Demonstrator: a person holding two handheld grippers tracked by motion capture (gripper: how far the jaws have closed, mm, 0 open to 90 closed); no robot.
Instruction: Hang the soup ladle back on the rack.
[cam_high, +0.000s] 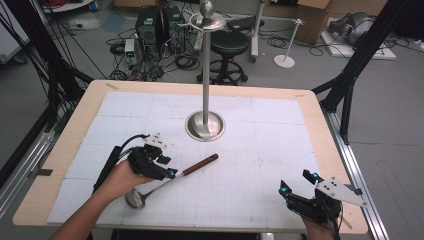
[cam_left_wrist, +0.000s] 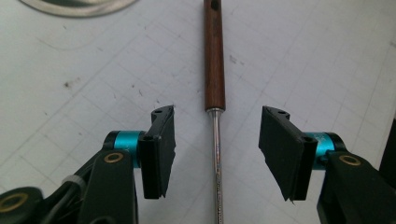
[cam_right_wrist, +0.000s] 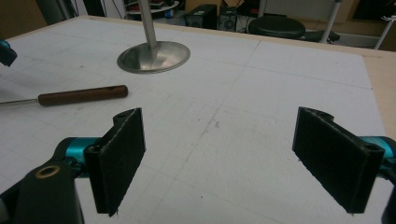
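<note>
My left hand-held gripper (cam_left_wrist: 217, 154) is released, pads either side of the ladle (cam_left_wrist: 215, 140) shaft on the worktop (cam_left_wrist: 93, 93). I should clench squarely just below its wooden handle. Right hand-held gripper (cam_right_wrist: 219, 158) released.

Even, fairly bright indoor light falls from above, leaving only soft, short shadows on the white table mat (cam_high: 260, 150). The steel stand base (cam_high: 205, 126) shows mild glare. All three pictures are slightly soft and grainy, with the nearest jaw parts blurred in both gripper views.

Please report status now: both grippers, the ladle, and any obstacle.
Left gripper open, astride ladle shaft. Right gripper open, idle. Ladle flat on table. Nothing in the way.
</note>
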